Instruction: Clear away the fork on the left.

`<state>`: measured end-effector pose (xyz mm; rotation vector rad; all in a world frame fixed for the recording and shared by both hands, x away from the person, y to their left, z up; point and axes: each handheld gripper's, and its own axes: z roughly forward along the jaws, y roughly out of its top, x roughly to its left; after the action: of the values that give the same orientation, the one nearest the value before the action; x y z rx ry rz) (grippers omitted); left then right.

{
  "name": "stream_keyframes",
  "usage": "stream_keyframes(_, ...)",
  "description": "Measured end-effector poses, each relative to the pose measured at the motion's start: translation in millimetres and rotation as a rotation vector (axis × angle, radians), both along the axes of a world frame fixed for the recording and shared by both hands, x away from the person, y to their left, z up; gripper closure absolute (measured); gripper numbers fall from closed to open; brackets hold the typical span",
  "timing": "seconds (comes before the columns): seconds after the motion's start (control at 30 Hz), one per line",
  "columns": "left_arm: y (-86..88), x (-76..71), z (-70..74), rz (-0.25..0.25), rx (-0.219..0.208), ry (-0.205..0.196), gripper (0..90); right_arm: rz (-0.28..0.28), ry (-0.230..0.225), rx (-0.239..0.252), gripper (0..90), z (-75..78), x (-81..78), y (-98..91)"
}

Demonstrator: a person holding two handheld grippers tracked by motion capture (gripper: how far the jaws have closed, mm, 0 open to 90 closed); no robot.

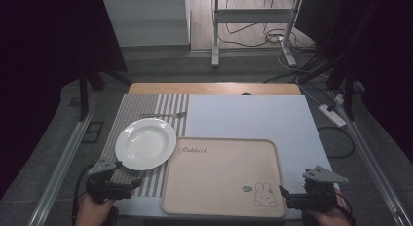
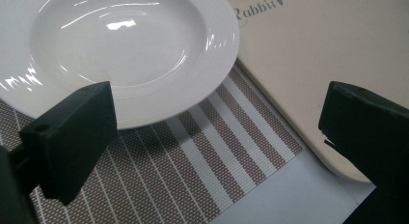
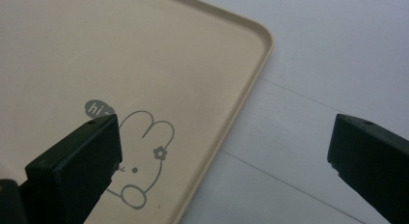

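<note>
Glossy white ceramic-looking plate [image 2: 130, 45]; matt beige plastic-looking tray [image 3: 96, 55]; woven striped placemat [image 2: 202, 161]; wooden table [image 1: 214, 88] edge.

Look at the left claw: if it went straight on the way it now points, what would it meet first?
Most likely the near rim of the white plate. The left claw hangs open over the striped placemat, aimed at that rim. The beige tray lies to one side. Height is unclear, so it might touch the placemat first.

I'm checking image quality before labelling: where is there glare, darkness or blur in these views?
High view: dim, with black corners, though the plate and tray read clearly. Left gripper view: bright streaks of glare on the plate's bowl; the near jaws look soft. Right gripper view: evenly lit, the tray's rabbit sharp.
</note>
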<state>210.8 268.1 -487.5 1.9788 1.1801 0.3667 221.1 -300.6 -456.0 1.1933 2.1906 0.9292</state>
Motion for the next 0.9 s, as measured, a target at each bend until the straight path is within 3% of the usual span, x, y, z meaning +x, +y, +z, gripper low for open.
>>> stream_keyframes(0.2,-3.5,0.8,-0.1,-0.021,0.034,0.007,1.4,0.007,0.000,-0.013,0.0,-0.4,-0.2,1.3)
stream_keyframes(0.73,-2.8,2.5,-0.5,-0.004,0.024,0.027,1.9,0.011,0.008,-0.008,0.0,-0.5,0.3,0.9)
stream_keyframes(0.9,-5.5,4.0,-0.1,-0.021,0.045,0.037,0.7,0.014,0.016,-0.010,0.0,-0.6,0.7,1.0)
